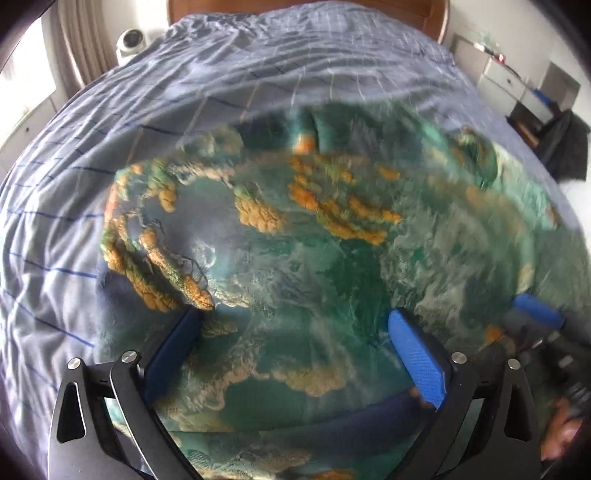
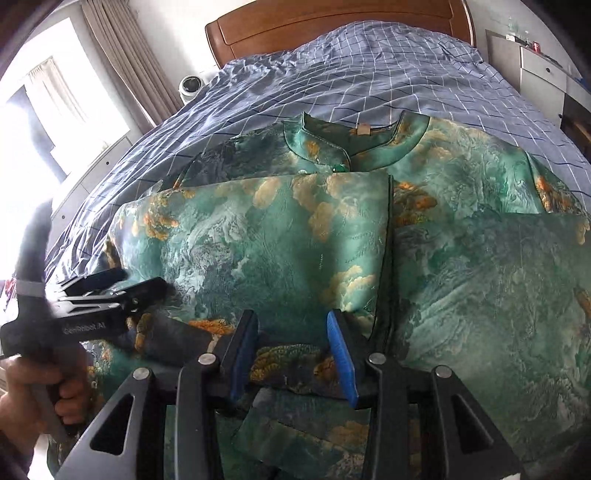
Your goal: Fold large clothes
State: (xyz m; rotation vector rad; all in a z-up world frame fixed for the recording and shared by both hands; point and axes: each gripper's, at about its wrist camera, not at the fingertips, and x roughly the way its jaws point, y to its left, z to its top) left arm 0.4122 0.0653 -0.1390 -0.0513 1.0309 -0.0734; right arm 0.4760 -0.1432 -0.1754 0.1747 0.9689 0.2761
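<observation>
The green brocade garment with orange cloud print (image 2: pixel 332 229) lies on the blue checked bedspread (image 2: pixel 369 81), sleeves folded inward. Left gripper (image 1: pixel 295 332) spread wide over blurred cloth, probably smoothing. Right gripper (image 2: pixel 291 354) narrower, straddling the hem for the next fold.

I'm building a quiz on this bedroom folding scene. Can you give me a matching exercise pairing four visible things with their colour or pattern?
Things:
1. patterned silk-like garment with stand collar
2. wrinkled bed sheet
3. curved wooden headboard
4. ribbed pads on the right gripper fingers

Colours:
A. bright blue
B. green with orange-yellow clouds
C. reddish brown
D. grey-blue with a grid of thin lines

Pairs: 1-B, 2-D, 3-C, 4-A
</observation>
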